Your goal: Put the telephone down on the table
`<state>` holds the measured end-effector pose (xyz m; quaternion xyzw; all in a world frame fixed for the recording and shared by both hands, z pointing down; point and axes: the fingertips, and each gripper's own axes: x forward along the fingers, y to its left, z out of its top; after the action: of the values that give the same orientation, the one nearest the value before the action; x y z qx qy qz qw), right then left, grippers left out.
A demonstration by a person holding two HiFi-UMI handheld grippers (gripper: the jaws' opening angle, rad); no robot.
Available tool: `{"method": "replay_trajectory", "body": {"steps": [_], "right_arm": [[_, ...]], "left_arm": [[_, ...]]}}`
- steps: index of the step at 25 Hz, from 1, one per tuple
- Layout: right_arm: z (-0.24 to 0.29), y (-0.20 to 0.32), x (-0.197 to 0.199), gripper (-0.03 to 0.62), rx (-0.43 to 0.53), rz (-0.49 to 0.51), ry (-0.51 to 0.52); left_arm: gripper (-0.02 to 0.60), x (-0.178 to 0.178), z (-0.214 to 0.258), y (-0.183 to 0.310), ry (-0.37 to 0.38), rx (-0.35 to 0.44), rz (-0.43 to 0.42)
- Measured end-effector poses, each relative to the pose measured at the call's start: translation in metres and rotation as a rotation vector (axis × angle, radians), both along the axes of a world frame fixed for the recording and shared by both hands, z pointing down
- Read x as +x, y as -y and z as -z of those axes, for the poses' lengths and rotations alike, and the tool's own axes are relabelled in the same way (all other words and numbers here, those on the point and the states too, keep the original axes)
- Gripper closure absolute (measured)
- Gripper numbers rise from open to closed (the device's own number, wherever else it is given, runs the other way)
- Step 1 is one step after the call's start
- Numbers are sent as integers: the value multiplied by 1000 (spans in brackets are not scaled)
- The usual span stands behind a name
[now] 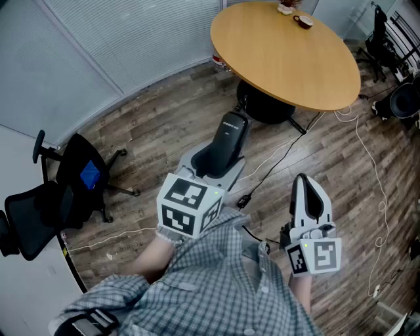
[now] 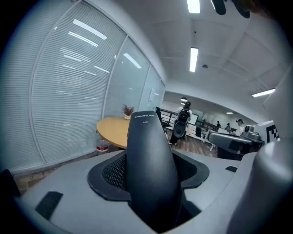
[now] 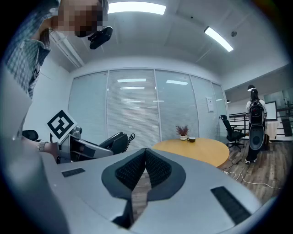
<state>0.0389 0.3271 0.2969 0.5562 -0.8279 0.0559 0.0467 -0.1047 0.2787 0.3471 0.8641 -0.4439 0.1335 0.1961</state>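
On the far side of the round wooden surface [image 1: 282,56] a small pot [image 1: 285,8] holds a reddish plant [image 3: 182,130], and a cup [image 1: 303,21] stands just beside it; its contents cannot be made out. The black telephone [image 1: 227,139] stands upright between the pads of the left claw [image 1: 213,167], which grips it with its jaws set wide. It is in the air above the wooden floor [image 1: 164,131], short of the surface's near edge. The right claw [image 1: 308,197] is pressed together on nothing, off to the side.
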Motion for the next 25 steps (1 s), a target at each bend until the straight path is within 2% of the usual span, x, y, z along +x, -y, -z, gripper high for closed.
{"method": "replay_trajectory", "body": {"steps": [6, 14, 25], "right_arm": [[0, 2, -5, 585, 3, 8, -2], [-4, 4, -22, 585, -4, 18, -26], [-8, 3, -33, 583, -9, -42, -25]], "left_arm": [[298, -3, 2, 0, -11, 1, -3], [298, -23, 0, 5, -20, -8, 18], [298, -47, 2, 17, -32, 8, 15]]}}
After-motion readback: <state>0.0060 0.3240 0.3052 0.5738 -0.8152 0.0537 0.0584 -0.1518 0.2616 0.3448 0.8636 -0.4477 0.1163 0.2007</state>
